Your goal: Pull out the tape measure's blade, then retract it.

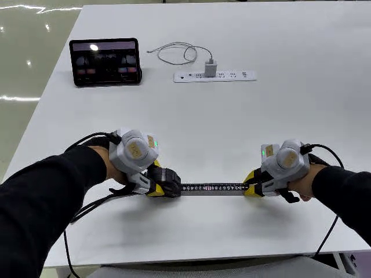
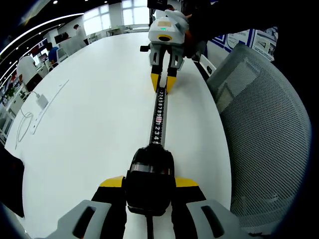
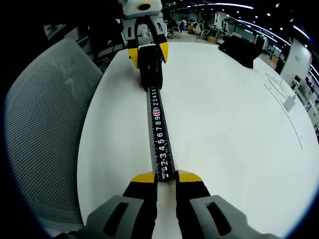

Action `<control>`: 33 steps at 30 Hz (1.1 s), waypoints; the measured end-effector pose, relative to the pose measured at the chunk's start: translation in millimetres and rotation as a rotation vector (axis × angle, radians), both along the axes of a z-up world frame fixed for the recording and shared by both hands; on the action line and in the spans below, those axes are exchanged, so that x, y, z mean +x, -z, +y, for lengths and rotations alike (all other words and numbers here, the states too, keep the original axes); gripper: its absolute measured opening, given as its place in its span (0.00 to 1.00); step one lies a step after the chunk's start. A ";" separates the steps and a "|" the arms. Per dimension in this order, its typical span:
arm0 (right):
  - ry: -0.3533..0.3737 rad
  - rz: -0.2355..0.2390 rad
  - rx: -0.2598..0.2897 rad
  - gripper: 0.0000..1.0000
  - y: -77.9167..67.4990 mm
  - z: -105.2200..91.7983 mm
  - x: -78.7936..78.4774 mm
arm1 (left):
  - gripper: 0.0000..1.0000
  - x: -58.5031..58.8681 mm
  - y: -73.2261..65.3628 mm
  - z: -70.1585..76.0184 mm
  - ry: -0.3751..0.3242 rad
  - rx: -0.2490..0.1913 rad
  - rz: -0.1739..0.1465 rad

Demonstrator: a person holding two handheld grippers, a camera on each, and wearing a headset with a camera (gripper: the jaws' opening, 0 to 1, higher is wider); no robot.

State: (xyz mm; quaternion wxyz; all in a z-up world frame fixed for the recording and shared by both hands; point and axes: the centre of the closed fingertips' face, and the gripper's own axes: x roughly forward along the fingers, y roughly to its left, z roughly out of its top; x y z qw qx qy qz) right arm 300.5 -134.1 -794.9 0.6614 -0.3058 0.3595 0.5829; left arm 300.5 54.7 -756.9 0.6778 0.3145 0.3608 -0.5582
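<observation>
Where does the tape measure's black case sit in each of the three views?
Head view: case lower left of centre, at the blade's left end.
Left gripper view: case bottom centre, close up, blade running away from it.
Right gripper view: case top centre, at the blade's far end.
Shared landmark: the blade's red mark.

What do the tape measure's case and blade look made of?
The case looks like moulded plastic or rubber: black, semi-glossy, soft highlights on its rounded top. The blade is a thin dark matte strip with printed white numerals, probably coated steel.
</observation>
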 end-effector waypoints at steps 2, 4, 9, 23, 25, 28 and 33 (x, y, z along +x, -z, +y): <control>0.002 0.000 -0.002 0.08 0.0 -2.0 0.0 | 0.30 0.0 0.1 0.0 0.000 -0.001 -0.001; 0.003 0.001 -0.005 0.08 0.1 -3.5 0.0 | 0.30 -0.2 0.1 -0.1 0.001 0.000 -0.001; 0.005 0.000 -0.014 0.08 0.2 -8.9 0.1 | 0.30 -0.5 0.2 0.1 -0.001 0.001 -0.002; 0.011 -0.004 -0.031 0.08 -0.2 -21.3 0.4 | 0.30 -0.6 0.1 0.1 -0.007 0.002 -0.004; 0.009 -0.005 -0.038 0.08 -0.3 -23.1 0.6 | 0.30 -0.6 0.1 0.1 -0.008 0.002 -0.003; 0.011 -0.005 -0.043 0.08 -0.2 -25.9 1.4 | 0.30 -0.5 0.1 0.3 -0.012 0.001 -0.002; 0.013 -0.008 -0.054 0.08 -0.4 -31.5 2.4 | 0.30 -0.4 -0.1 0.3 -0.016 -0.005 -0.002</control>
